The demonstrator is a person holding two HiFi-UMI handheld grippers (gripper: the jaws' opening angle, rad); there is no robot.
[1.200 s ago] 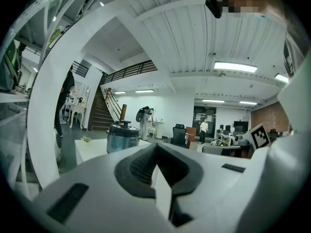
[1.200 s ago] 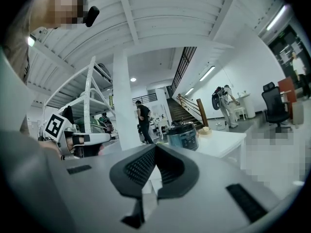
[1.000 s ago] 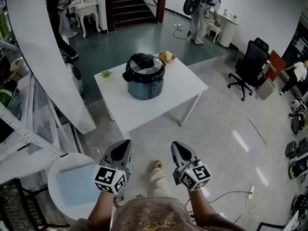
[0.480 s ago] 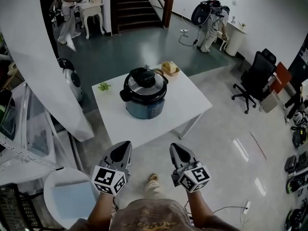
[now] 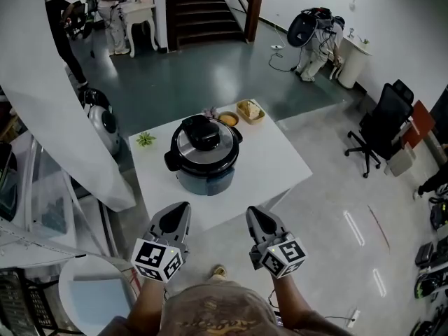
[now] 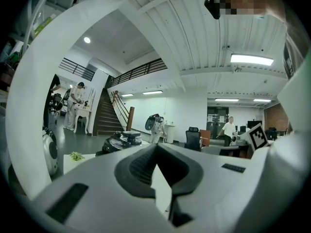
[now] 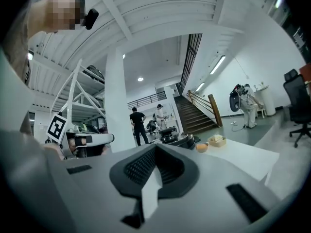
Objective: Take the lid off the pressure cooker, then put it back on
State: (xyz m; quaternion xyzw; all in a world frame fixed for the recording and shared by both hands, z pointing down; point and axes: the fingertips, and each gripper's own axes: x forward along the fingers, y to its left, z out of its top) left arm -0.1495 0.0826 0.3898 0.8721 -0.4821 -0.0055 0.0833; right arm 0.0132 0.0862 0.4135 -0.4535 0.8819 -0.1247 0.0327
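Round blue-grey pressure cooker (image 5: 204, 170) stands about mid-way on the white square table (image 5: 273, 163), its silver lid with black handle (image 5: 203, 136) seated on top. Small green plant sprig (image 5: 145, 139) sits at the table's left corner, with an orange bowl (image 5: 228, 119) and a pale basket of yellow food (image 5: 250, 110) by the table's far corner. Left gripper (image 5: 179, 215) and right gripper (image 5: 256, 218) hover side by side at the table's near edge, apart from the cooker, both clenched tight with nothing between the jaws.
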